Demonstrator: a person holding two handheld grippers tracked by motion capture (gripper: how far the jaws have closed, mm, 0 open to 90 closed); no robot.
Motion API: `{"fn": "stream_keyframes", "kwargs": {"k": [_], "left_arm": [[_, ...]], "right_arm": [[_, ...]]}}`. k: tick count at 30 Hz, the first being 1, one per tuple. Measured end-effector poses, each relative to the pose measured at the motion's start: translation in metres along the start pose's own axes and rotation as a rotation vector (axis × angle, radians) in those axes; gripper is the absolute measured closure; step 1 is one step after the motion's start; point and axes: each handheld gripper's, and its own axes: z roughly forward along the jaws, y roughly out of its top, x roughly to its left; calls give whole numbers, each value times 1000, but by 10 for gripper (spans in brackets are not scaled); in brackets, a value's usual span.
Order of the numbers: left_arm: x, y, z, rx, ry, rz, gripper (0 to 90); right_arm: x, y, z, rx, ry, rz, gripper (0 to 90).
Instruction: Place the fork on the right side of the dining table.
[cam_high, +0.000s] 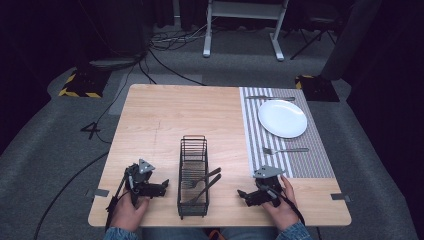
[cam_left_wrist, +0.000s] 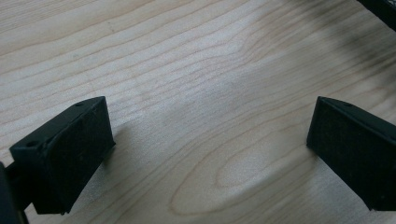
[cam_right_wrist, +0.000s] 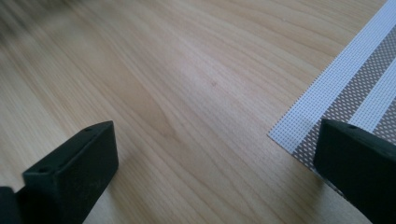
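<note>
We see a wooden bench (cam_high: 165, 115) with a black wire rack (cam_high: 193, 175) near its front edge, two forks (cam_high: 202, 183) lying inside it. Our left tongs (cam_high: 165, 184) rest just left of the rack, our right tongs (cam_high: 242, 193) to its right, both pointing toward it. A striped mat (cam_high: 320, 155) covers the bench's right side, carrying a white plate (cam_high: 282, 118), a fork (cam_high: 285, 149) nearer us, and a knife (cam_high: 270, 98) beyond the plate.
</note>
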Motion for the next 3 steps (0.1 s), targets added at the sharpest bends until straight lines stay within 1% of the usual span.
{"fn": "stream_keyframes", "kwargs": {"k": [1,3], "left_arm": [[0,0,0,-1,0,2,4],[0,0,0,0,-1,2,4]], "right_arm": [[1,0,0,0,6,-3,0],[1,-1,-1,-1,5,0,0]]}}
